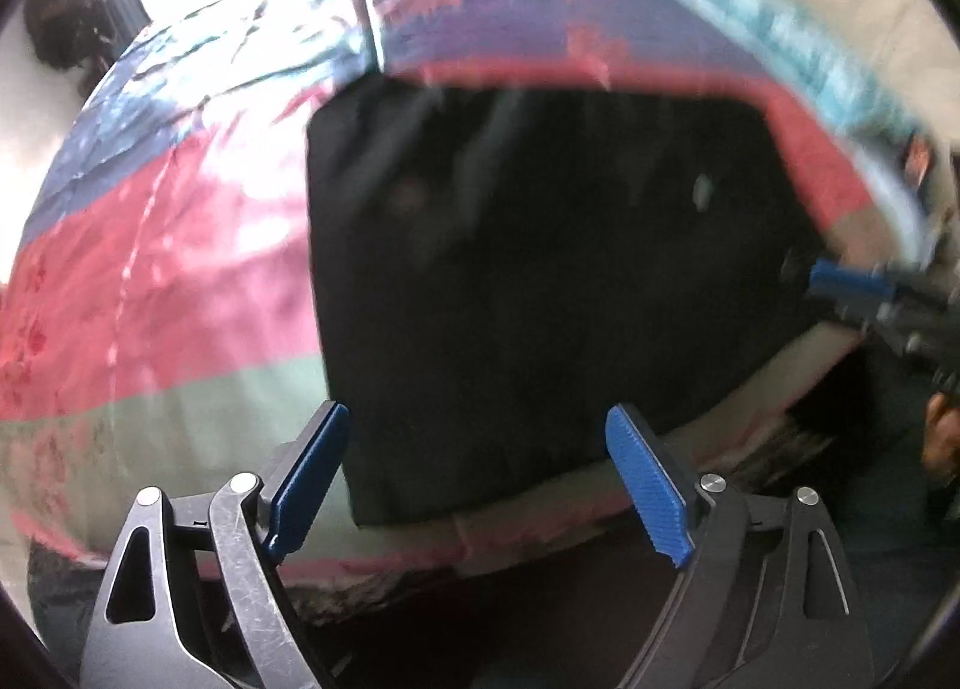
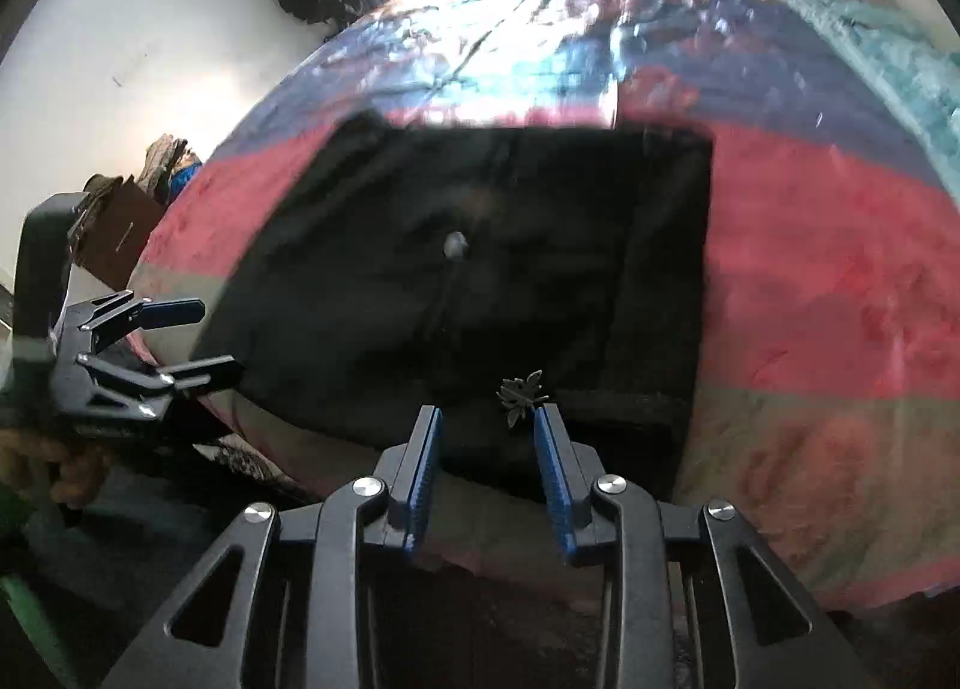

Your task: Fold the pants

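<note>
**Ana:** Left wrist view first. What do you see?

**Ben:** The left gripper (image 1: 477, 479) is at the bottom, at six o'clock. Its two blue pads (image 1: 645, 485) are far apart, and nothing is squeezed between them. The near edge of the black pants (image 1: 540, 281) shows in the gap.

**Ana:** Where are the pants?

**Ben:** Right in the middle. They are folded into a dark block and lie flat on a striped bed cover (image 1: 162, 293) with pink, blue and green bands. The picture is blurry.

**Ana:** Anything else?

**Ben:** At three o'clock the right gripper (image 1: 852, 284) pokes in at the pants' right edge.

**Ana:** Now the right wrist view.

**Ben:** The right gripper (image 2: 487, 425) is at six o'clock. Its jaws make a narrow gap. Black cloth shows in the gap at the pants' (image 2: 468, 281) near edge, but the pads do not seem to pinch it.

**Ana:** And the pants here?

**Ben:** In the middle again, on the cover (image 2: 828, 293). A small round button (image 2: 456, 246) sits on them, and a little leaf-shaped mark (image 2: 523, 392) is near the tips.

**Ana:** And the other gripper?

**Ben:** At nine o'clock, the left gripper (image 2: 207, 338), spread wide beside the pants' left edge.
</note>
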`<move>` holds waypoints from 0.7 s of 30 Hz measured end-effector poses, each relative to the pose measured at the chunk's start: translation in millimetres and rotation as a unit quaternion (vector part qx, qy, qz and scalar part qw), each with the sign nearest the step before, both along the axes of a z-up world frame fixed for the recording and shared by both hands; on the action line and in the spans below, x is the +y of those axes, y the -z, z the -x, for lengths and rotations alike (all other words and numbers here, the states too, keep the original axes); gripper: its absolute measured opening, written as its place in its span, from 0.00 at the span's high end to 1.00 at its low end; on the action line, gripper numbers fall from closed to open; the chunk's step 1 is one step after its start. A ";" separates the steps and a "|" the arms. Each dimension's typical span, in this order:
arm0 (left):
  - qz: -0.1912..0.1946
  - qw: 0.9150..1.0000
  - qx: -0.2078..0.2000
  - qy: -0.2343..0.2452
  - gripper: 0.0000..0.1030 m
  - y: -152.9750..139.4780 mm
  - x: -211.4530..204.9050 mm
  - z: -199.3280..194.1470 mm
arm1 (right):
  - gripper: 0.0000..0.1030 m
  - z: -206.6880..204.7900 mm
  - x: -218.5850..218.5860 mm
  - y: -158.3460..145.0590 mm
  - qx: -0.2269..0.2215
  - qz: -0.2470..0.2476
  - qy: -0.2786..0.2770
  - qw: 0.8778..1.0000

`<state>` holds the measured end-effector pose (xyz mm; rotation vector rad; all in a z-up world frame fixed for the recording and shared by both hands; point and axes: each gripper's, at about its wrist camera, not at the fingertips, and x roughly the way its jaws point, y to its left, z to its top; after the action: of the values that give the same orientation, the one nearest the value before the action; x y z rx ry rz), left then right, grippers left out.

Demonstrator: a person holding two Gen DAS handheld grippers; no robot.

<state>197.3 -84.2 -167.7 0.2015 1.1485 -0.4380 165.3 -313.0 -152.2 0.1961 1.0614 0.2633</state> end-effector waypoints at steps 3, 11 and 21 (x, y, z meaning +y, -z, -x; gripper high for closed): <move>0.016 0.999 -0.030 -0.019 0.11 -23.1 0.3 -42.4 | 0.68 -9.9 -5.0 -30.3 -0.046 0.002 0.004 0.999; -0.082 0.996 -0.023 -0.033 0.21 33.8 -49.6 -170.5 | 0.65 -87.5 -18.4 -2.5 -0.028 0.016 0.011 0.999; 0.018 0.996 -0.013 -0.086 0.13 -10.4 14.3 -132.6 | 0.65 -36.6 -22.2 -26.9 -0.041 0.028 0.007 0.999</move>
<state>329.9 -69.9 -157.3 0.0751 1.1208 -0.3029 201.9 -335.2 -125.3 0.1400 0.9851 0.2271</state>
